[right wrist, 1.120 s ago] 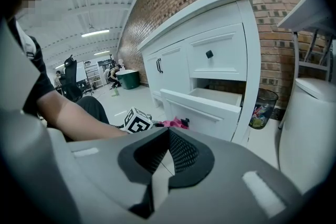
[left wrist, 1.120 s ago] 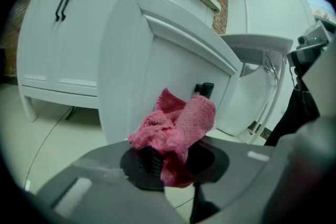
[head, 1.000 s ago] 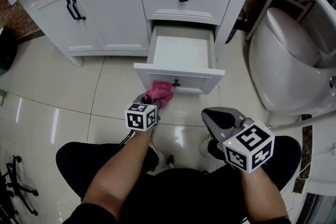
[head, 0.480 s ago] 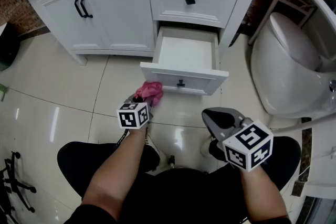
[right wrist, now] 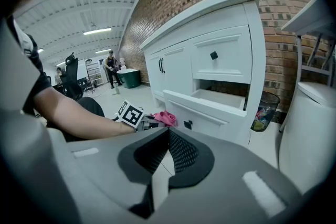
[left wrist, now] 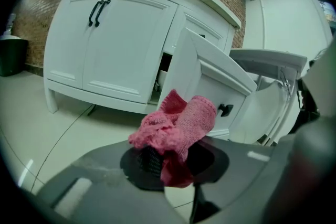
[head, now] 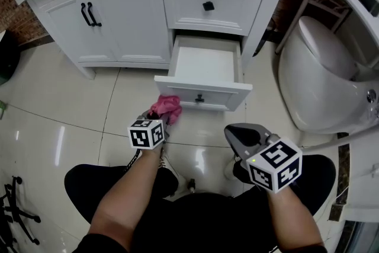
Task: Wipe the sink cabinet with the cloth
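Observation:
The white sink cabinet [head: 124, 15] stands ahead, its lower right drawer [head: 204, 65] pulled out. My left gripper [head: 159, 119] is shut on a crumpled pink cloth [head: 166, 108], and holds it at the left end of the drawer front [head: 201, 95], left of the black knob [head: 199, 98]. In the left gripper view the cloth [left wrist: 176, 123] bulges out of the jaws just before the drawer front [left wrist: 210, 84]. My right gripper [head: 238, 132] hangs lower right, off the cabinet, shut with nothing in it [right wrist: 169, 132].
A white toilet [head: 323, 77] stands close on the right of the cabinet. A small waste bin [right wrist: 261, 110] sits between them. A black bin [left wrist: 11, 55] is far left. My knees and a chair base [head: 15, 210] are below.
My left gripper has slid the cloth leftward along the drawer front, from beside the knob to the left corner. The right gripper has barely moved.

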Action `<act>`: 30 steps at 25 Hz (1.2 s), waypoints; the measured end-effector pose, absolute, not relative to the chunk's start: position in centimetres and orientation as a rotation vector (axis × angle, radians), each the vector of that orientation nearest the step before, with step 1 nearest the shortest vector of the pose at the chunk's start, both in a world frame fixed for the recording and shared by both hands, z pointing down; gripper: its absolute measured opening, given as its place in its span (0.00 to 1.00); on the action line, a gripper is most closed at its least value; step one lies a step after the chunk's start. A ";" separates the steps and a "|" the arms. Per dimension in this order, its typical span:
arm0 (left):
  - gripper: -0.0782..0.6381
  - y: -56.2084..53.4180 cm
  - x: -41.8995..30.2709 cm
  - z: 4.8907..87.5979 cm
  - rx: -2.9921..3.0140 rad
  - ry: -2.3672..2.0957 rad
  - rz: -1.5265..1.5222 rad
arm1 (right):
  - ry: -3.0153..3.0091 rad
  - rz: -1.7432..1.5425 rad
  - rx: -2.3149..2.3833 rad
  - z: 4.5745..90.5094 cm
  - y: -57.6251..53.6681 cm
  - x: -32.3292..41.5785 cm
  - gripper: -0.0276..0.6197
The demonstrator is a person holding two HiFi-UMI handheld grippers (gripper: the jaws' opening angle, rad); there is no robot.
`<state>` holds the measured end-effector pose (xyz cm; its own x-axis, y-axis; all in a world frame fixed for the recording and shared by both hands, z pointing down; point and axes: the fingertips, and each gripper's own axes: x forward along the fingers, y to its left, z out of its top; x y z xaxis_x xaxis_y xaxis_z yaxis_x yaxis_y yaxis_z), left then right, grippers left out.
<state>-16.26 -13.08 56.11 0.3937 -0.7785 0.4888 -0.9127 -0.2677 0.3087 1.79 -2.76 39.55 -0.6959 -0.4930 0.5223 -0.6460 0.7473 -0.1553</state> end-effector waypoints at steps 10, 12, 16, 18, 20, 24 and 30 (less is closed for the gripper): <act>0.23 -10.6 -14.5 52.2 2.150 -1.268 0.332 | -2.540 0.429 0.961 37.7 -4.0 2.4 0.05; 0.23 -10.3 -14.0 48.8 2.225 -1.219 0.306 | -2.552 0.424 0.981 37.1 -4.2 2.5 0.05; 0.23 -8.4 -12.5 41.4 2.413 -1.117 0.287 | -2.586 0.402 1.007 35.7 -4.0 2.5 0.05; 0.23 -7.3 -11.5 38.7 2.524 -1.083 0.330 | -2.605 0.388 1.015 34.8 -4.0 2.4 0.05; 0.23 -6.5 -10.6 36.6 2.613 -1.069 0.366 | -2.618 0.372 1.023 34.0 -3.9 2.4 0.05; 0.23 -5.2 -9.4 34.6 2.677 -1.056 0.393 | -2.624 0.344 1.032 32.7 -3.2 2.5 0.05; 0.23 -2.8 -9.3 35.2 2.661 -0.968 0.434 | -2.617 0.349 1.020 32.7 -0.7 1.9 0.05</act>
<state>-9.27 -2.76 35.20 0.7308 -0.5744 0.3686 -0.6573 -0.7378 0.1535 1.94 -0.66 32.74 -0.6983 -0.6127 0.3701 -0.6884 0.7166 -0.1124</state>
